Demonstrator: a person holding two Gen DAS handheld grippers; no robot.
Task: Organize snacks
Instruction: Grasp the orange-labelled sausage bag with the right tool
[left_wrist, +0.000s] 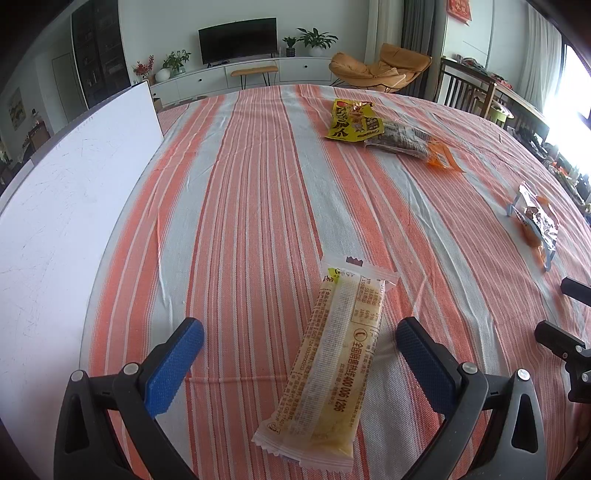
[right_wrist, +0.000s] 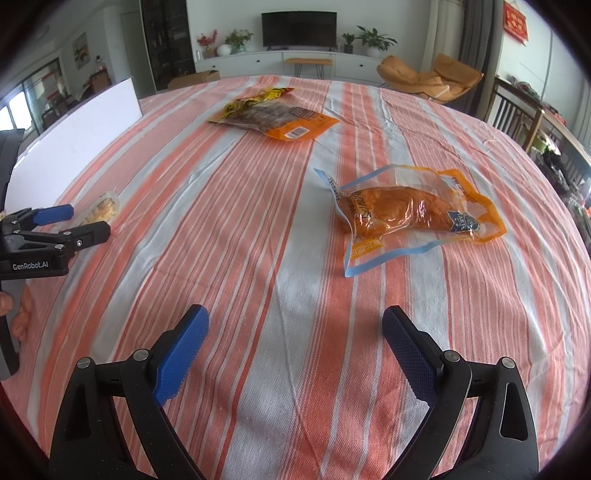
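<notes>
A long pale yellow snack bar packet (left_wrist: 332, 360) lies on the striped tablecloth between the open fingers of my left gripper (left_wrist: 299, 334), not held. It also shows in the right wrist view (right_wrist: 99, 211). A yellow packet (left_wrist: 352, 121) and a dark packet with orange end (left_wrist: 404, 143) lie together at the far side; the right wrist view shows them too (right_wrist: 275, 116). An orange clear-window packet (right_wrist: 413, 214) lies ahead and right of my open, empty right gripper (right_wrist: 295, 325); it shows in the left wrist view (left_wrist: 537, 223). The left gripper appears in the right wrist view (right_wrist: 79, 221).
A white board (left_wrist: 70, 206) stands along the table's left edge, also in the right wrist view (right_wrist: 79, 122). The orange and grey striped tablecloth (right_wrist: 258, 221) covers the table. Chairs (right_wrist: 513, 110) stand at the right. A TV cabinet stands beyond the far edge.
</notes>
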